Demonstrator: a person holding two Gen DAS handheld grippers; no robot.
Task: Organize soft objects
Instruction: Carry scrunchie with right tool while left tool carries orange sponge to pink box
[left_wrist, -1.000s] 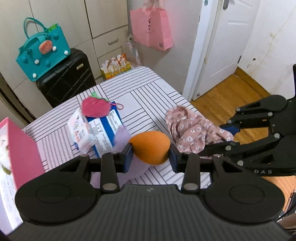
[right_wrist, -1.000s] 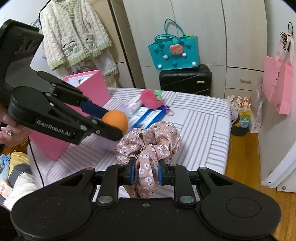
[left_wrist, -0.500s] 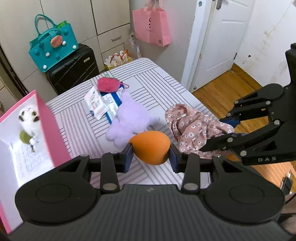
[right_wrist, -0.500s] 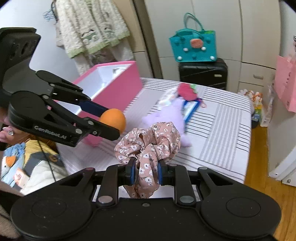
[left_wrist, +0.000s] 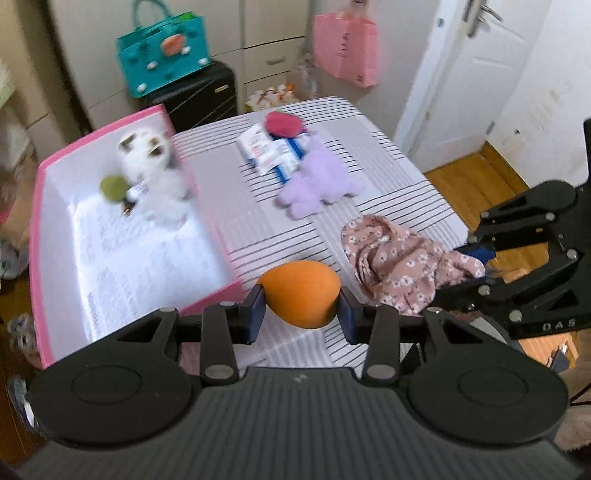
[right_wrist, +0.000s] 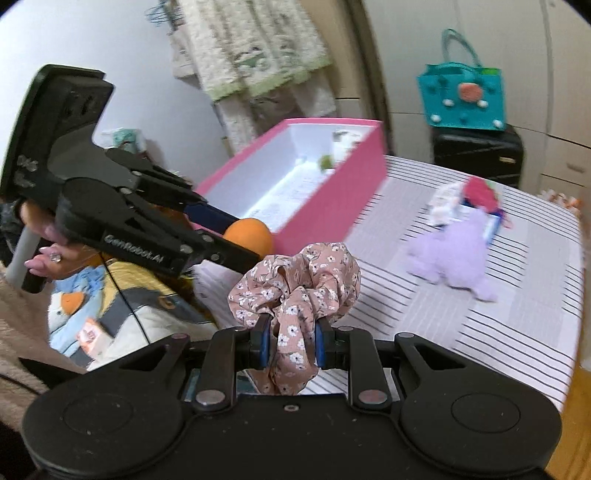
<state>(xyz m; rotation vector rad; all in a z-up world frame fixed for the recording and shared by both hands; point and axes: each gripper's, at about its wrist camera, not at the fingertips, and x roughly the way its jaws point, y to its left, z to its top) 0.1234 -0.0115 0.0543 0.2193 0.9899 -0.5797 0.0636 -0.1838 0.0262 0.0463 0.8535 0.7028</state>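
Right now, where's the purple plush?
The purple plush lies on the striped table, right of the pink box in the left wrist view, against the blue-and-white packets and beyond the held scrunchie.

Home bedroom. Bed with striped sheet (left_wrist: 388, 155); built-in cream wardrobe with drawers (left_wrist: 273, 62) behind. Black suitcase (left_wrist: 199, 96) on floor, teal handbag (left_wrist: 162, 48) on top. Pink paper bag (left_wrist: 345, 48) hung on wall, knitted cardigan (right_wrist: 255, 44) on hanger, white panel door (left_wrist: 465, 81), wooden floor (left_wrist: 476, 173). Plush toys on bed.
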